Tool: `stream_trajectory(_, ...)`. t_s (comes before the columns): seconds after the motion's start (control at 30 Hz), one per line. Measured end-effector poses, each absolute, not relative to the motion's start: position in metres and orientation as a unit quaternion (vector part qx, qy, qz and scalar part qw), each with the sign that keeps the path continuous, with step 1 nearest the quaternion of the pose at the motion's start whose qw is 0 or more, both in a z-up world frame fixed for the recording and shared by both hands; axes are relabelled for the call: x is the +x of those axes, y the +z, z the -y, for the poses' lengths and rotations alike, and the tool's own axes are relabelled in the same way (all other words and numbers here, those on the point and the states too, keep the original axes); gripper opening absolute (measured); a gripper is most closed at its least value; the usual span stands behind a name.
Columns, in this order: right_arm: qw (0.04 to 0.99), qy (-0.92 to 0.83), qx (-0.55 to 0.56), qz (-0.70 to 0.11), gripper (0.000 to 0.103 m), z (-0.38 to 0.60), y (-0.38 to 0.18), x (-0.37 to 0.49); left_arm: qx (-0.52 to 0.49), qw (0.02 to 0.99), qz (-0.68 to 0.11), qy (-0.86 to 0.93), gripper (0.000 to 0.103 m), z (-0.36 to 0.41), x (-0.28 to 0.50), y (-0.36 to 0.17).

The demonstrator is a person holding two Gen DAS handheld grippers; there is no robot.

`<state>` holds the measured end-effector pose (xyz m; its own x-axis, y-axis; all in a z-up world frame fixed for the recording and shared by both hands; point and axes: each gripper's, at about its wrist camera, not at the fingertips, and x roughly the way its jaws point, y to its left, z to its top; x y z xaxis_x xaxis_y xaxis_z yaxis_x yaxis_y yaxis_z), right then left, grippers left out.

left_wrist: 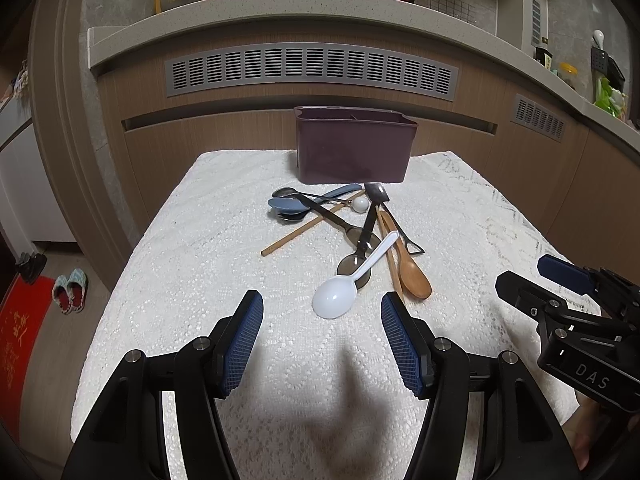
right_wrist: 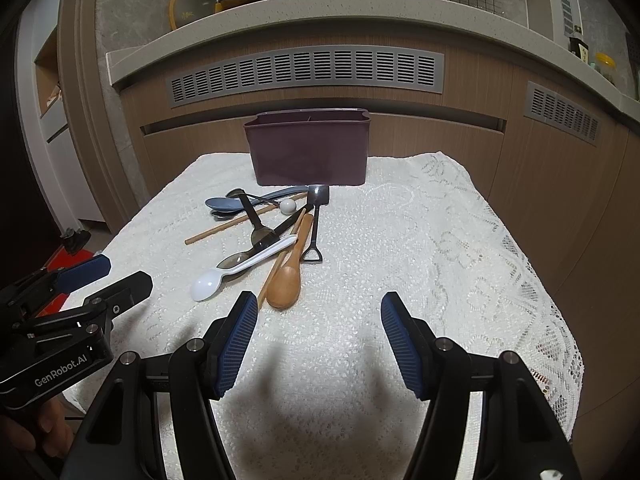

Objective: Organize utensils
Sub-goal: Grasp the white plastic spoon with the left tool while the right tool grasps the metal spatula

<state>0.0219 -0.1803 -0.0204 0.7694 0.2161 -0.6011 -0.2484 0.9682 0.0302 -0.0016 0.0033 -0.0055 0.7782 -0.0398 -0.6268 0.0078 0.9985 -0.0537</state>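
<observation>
Left gripper: black frame, fingers faced with ribbed blue pads, spread wide apart and holding nothing, low centre of the left wrist view, above the cloth.
Right gripper: same build, blue ribbed fingers wide apart and empty, low centre of the right wrist view; also seen at the right edge of the left wrist view.
Desk: covered with a white lace cloth, bumpy knit-like weave with floral openwork toward the right edge.
Bin: dark purple plastic, rectangular, open-topped with a divider inside, upright at the far edge of the cloth, upper centre of both views.
Utensil pile: tangled heap just in front of the bin, centre of the left wrist view, left of centre in the right wrist view.
White spoon: glossy plastic, rounded bowl nearest the fingers, handle running up over the pile.
Wooden spoon: smooth brown oval bowl, just right of the white spoon.
Chopstick: thin pale wood, lying diagonally under the other pieces.
Blue-grey spoon: matte, upper left of the pile.
Smoky spoons: translucent dark plastic, crossed beneath the white handle.
Shovel-shaped spoon: dark metal, square blade near the bin, loop handle toward the camera.
White ball: small, round, among the handles.
</observation>
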Motion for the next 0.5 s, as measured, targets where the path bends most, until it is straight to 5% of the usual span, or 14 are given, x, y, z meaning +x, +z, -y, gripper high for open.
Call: stream_trajectory(0.5,0.943,0.129,-0.041,-0.304,0.062,0.184,-0.016,0.037,-0.013,0.944,-0.328,-0.012,0.061,-0.024,0.026,-0.004)
